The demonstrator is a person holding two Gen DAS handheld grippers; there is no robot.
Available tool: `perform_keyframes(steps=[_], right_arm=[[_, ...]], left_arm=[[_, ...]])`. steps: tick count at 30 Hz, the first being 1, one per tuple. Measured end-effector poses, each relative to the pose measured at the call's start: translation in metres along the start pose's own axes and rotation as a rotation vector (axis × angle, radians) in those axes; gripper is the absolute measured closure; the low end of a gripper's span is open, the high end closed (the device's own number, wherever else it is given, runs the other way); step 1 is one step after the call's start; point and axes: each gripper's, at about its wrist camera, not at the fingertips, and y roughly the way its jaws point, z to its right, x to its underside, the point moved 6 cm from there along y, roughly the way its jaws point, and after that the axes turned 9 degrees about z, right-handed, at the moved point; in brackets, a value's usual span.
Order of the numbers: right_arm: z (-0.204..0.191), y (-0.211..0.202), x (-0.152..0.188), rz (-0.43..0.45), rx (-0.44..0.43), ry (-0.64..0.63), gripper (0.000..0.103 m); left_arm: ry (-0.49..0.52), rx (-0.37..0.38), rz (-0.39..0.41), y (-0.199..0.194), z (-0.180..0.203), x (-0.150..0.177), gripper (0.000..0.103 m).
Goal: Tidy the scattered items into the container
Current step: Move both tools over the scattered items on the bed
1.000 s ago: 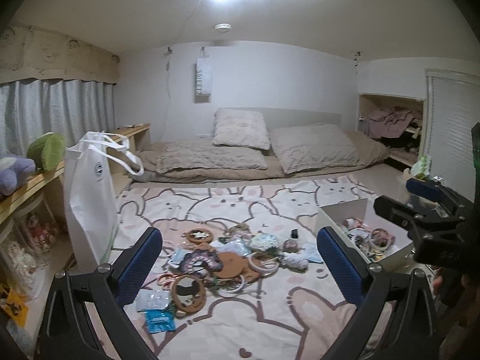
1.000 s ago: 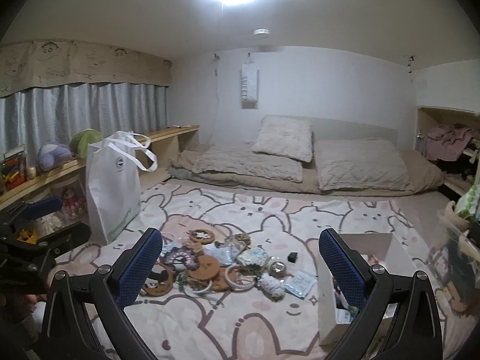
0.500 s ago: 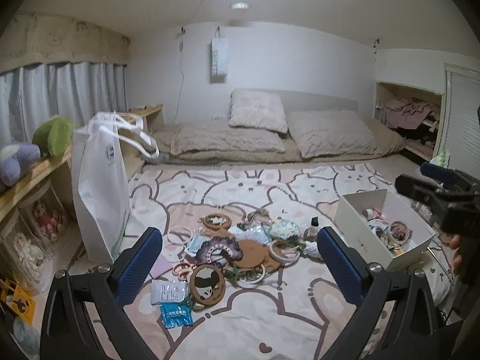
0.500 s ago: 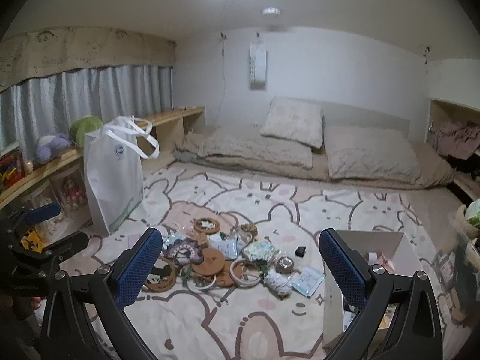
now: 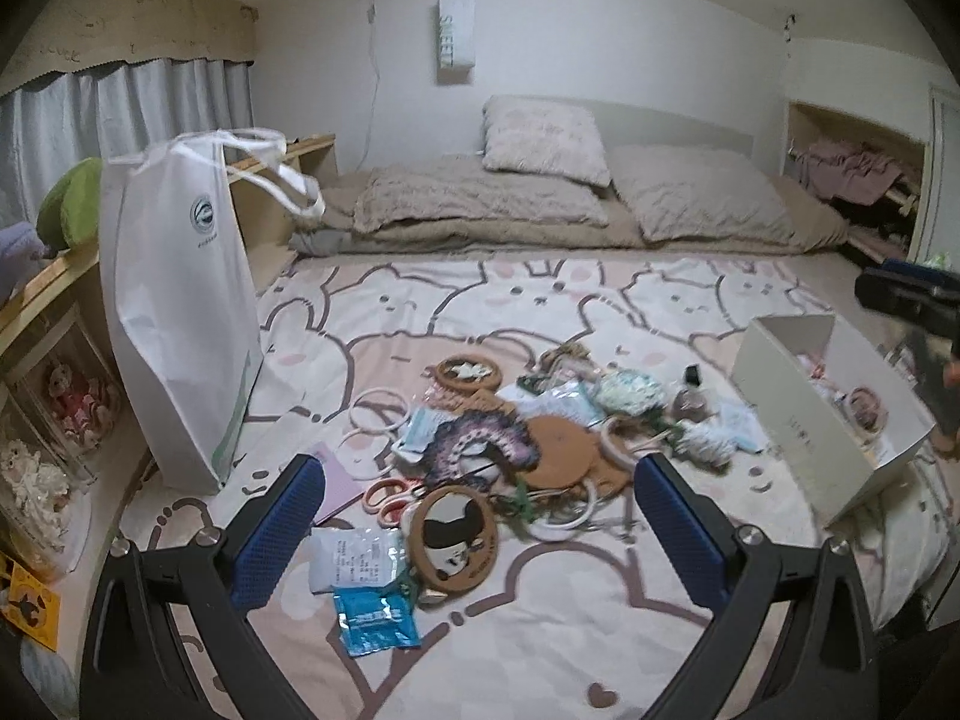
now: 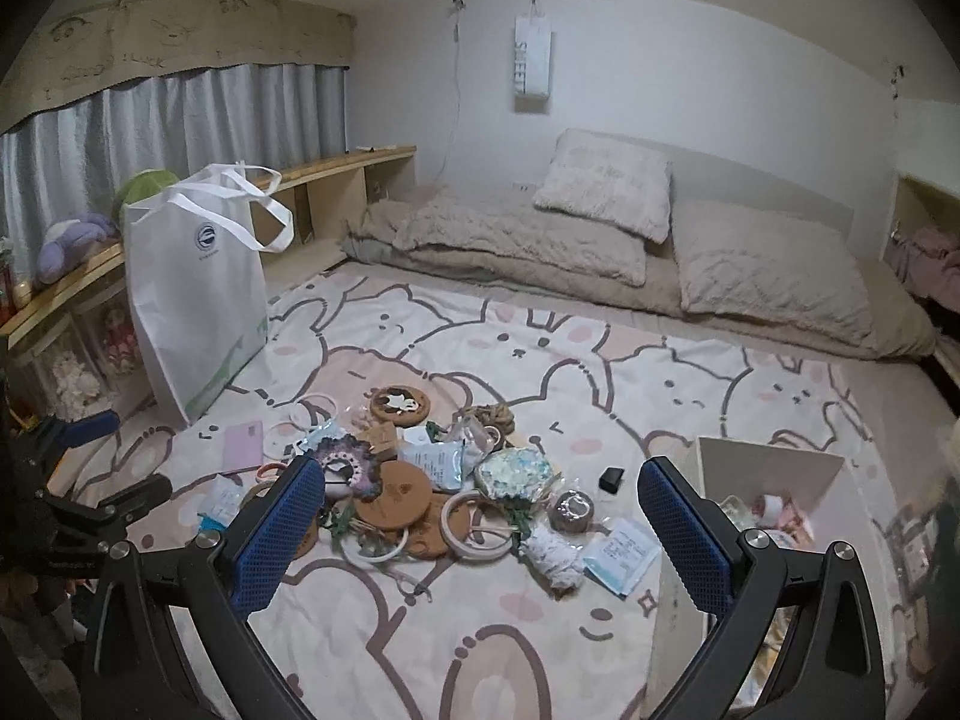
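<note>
Both my grippers, left gripper (image 5: 477,531) and right gripper (image 6: 480,531), are hovering wide apart, gripping nothing.
Scattered wooden hoops and packets (image 6: 432,492) are lying beside the open white cardboard box (image 5: 822,432).

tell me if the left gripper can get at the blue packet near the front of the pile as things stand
Probably yes. The blue packet lies flat on the blanket at the pile's near edge, nothing on top, and the left gripper is open and empty above it. A white packet touches its far edge.
</note>
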Motion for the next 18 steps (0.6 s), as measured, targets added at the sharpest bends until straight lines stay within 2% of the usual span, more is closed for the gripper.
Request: perform_keyframes(steps=[9,18], right_arm=[[0.018,0.047,0.014,-0.033,-0.020,0.048,0.000],[0.034,0.088,0.039,-0.107,-0.004,0.071,0.000]], left_arm=[[-0.050,-0.036,-0.102,0.041,-0.027,0.041,0.000],[-0.078,-0.082,-0.223,0.075,-0.052,0.092,0.000]])
